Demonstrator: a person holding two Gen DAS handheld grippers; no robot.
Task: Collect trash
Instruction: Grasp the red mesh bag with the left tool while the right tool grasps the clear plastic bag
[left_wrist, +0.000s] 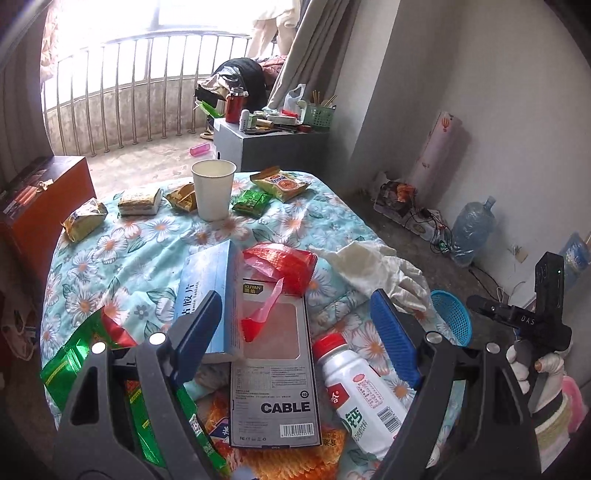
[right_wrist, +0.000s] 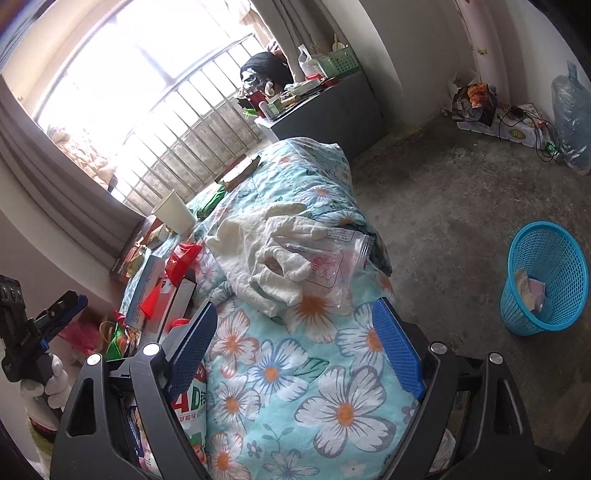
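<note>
Blue-padded jaws of the left gripper (left_wrist: 295, 347) stand wide apart, nothing clamped; directly below/between them lie the cable box (left_wrist: 275, 373) and a white bottle (left_wrist: 360, 398) w/ red cap. Right gripper (right_wrist: 293, 349) likewise apart and empty, over bare floral quilt (right_wrist: 332, 406).

Near items, left view: green wrapper (left_wrist: 74, 362) at lower left, orange bag (left_wrist: 295, 458) under the cable box, blue carton (left_wrist: 210, 295) just beside the box, red wrapper (left_wrist: 291, 267) overlapping the box top.

Mid: white cloth (right_wrist: 266, 258) crumpled on the quilt, a clear wrapper (right_wrist: 332, 258) resting partly on it, ahead of the right gripper. Judged the right side's likeliest next pick, but not certain.

Far end of quilt: paper cup (left_wrist: 213, 190) upright, approx. five snack packets round it, incl. a green packet (left_wrist: 253, 201) and yellow packet (left_wrist: 280, 182) to its right.

Bin: blue basket (right_wrist: 546, 277) on the floor, well apart from the quilt, to the right. Holds a few pale scraps at the bottom; otherwise mostly empty.

Progress assessment: early stage. Some trash is in the basket; the bulk (wrappers, carton, box, bottle, cup, packets) is still on the quilt. Neither gripper carries anything. Whether the cloth counts as trash: cannot tell.
</note>
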